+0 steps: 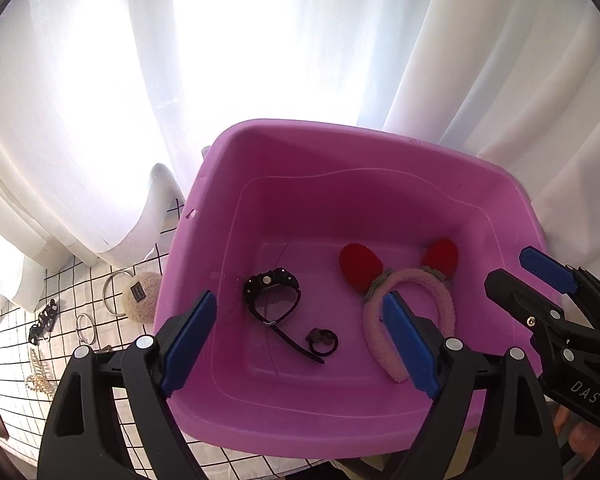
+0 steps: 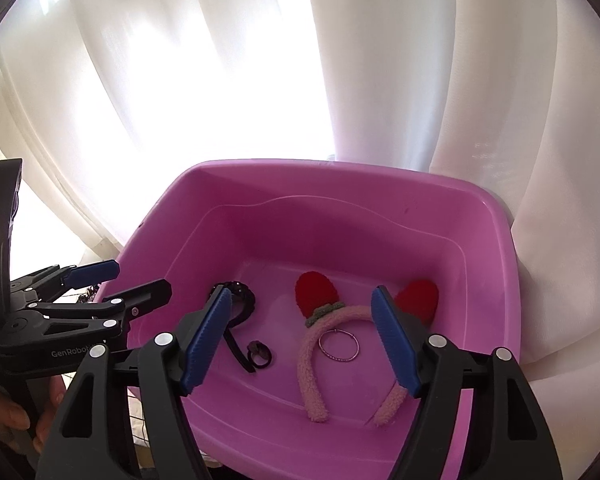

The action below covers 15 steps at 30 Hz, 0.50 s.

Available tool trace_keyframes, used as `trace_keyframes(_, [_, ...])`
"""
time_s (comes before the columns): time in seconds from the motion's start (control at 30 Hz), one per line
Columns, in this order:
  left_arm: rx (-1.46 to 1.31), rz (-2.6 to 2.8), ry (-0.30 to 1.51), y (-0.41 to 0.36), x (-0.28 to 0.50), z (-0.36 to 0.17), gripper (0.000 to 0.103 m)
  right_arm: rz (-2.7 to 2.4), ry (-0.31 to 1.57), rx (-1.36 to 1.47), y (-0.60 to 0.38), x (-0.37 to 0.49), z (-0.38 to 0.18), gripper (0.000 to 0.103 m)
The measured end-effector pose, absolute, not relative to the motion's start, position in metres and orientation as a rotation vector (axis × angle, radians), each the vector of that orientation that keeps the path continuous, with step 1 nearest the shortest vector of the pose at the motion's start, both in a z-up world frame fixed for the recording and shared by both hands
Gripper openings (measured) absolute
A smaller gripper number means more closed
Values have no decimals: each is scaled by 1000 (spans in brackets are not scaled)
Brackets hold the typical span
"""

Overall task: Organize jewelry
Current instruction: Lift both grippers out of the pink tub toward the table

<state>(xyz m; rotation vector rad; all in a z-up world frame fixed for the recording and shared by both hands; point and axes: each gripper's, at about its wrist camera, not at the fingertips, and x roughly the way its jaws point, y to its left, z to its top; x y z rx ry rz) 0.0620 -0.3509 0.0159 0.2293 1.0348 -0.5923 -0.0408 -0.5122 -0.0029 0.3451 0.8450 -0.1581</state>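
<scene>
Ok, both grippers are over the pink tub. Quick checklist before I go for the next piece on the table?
1. Left gripper empty, jaws open: ok.
2. Right gripper empty, jaws open: ok.
3. Watch, headband, thin ring lying inside the tub: ok.
4. Pieces left on the checked cloth: bangles, pearl strand: not ok.
5. Tub stable on the table: cannot tell.

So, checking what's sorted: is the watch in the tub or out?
In. The black watch lies on the pink tub's floor, beside the headband.

1 tub (image 1: 228, 168), 1 watch (image 1: 272, 294), 1 headband (image 2: 320, 376), 3 bangles (image 2: 339, 345), 2 tools (image 1: 300, 340).
</scene>
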Motion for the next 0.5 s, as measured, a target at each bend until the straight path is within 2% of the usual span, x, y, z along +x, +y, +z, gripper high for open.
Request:
trace_keyframes(0.23, [166, -539, 973, -302, 64, 40, 87, -108, 784, 338, -485, -38, 19, 71])
trace_keyframes(0.5, [50, -460, 920, -201, 66, 63, 93, -43, 707, 341, -429, -25, 41, 74])
